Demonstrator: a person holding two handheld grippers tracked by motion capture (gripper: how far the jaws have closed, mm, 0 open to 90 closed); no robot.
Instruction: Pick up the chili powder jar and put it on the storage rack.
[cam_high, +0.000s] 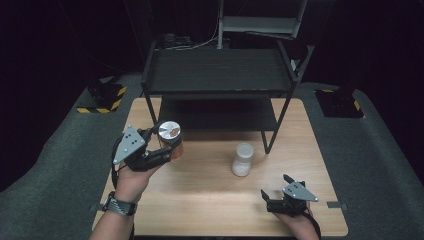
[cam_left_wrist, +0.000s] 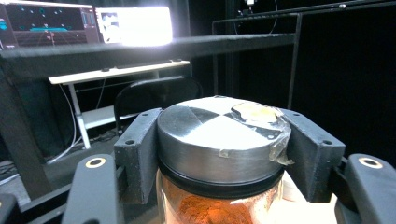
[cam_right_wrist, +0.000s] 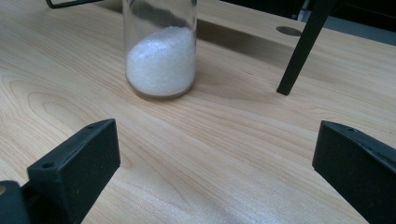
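The left gripper (cam_high: 159, 142) clamps the spice jar (cam_left_wrist: 219, 154), its base cut off, left of the salt jar (cam_high: 243, 159); the right gripper (cam_high: 276, 189) gapes.

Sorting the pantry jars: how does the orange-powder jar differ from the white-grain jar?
The orange-powder jar is clamped at its metal lid by the left gripper; the white-grain jar stands untouched on the table. Contents are orange against white. Both are clear glass.

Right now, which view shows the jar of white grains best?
The right gripper view: the jar of white grains stands close ahead on the table, its grains clear through the glass, its top cut off. The high view shows the whole jar, small, with its lid.
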